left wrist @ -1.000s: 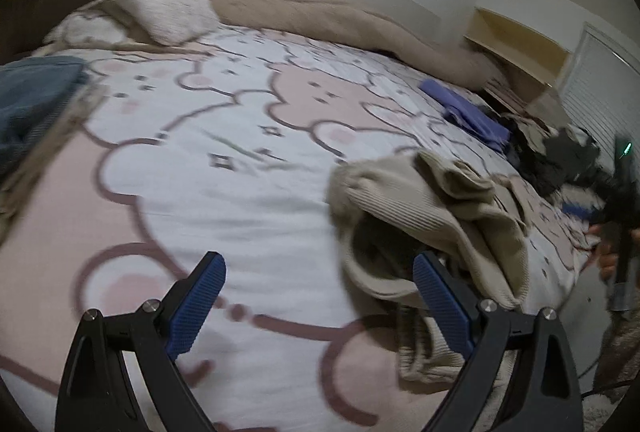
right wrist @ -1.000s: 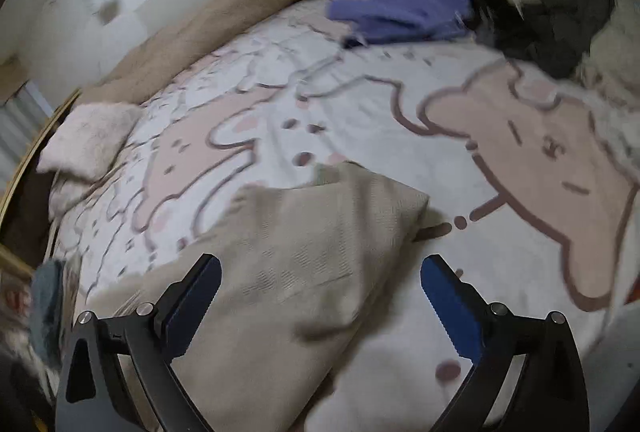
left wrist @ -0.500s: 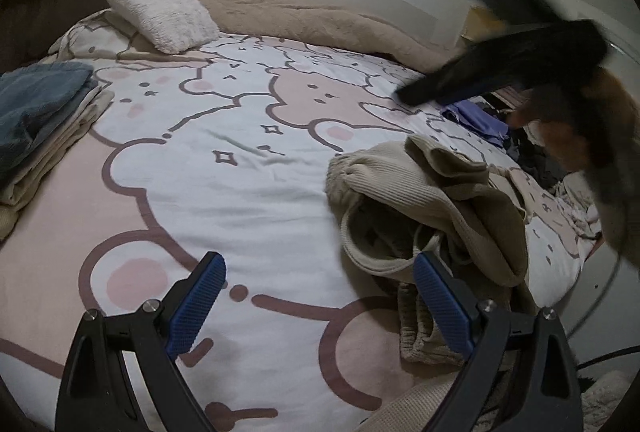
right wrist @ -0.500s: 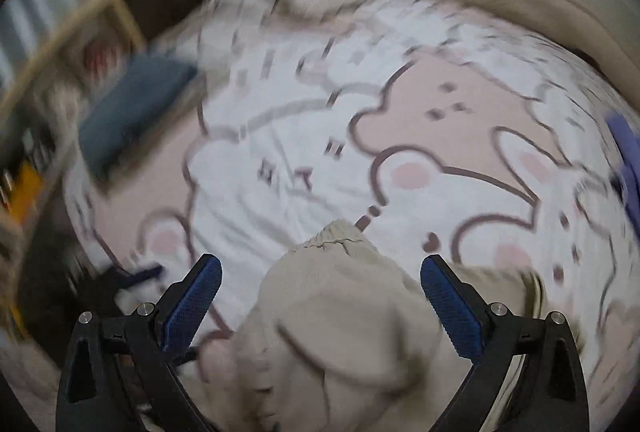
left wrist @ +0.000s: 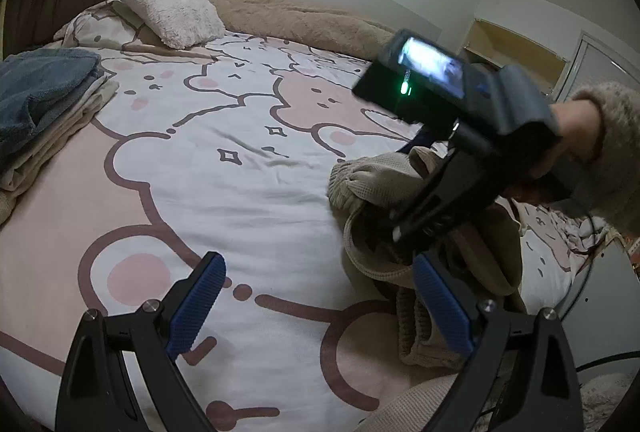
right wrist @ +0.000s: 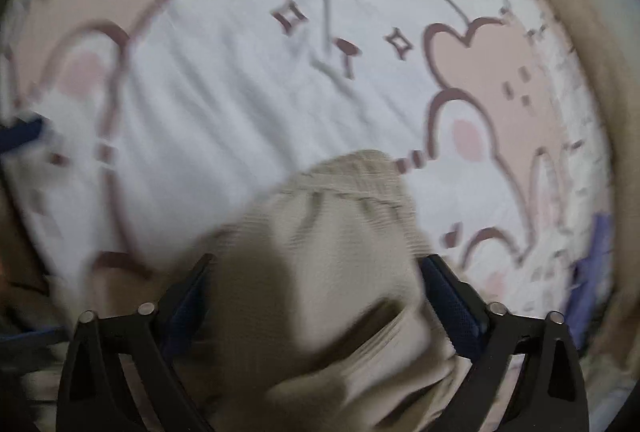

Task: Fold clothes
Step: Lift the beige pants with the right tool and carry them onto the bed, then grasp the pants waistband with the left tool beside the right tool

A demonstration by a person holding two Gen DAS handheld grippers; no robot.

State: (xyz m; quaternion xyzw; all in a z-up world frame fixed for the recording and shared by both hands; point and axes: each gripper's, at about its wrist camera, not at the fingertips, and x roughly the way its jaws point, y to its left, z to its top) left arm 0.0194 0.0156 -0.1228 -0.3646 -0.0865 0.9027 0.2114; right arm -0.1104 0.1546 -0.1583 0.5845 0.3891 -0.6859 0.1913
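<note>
white fluffy pillow (left wrist: 166,6) beside what looks like a tan blanket (left wrist: 296,14).

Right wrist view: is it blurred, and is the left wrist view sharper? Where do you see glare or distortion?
Right wrist view: motion blur smears the bedsheet print and the beige garment. Left wrist view: much sharper on the sheet and white pillow, though the right gripper is blurred and its screen glares. Both views: fisheye bending and dark corners.
</note>
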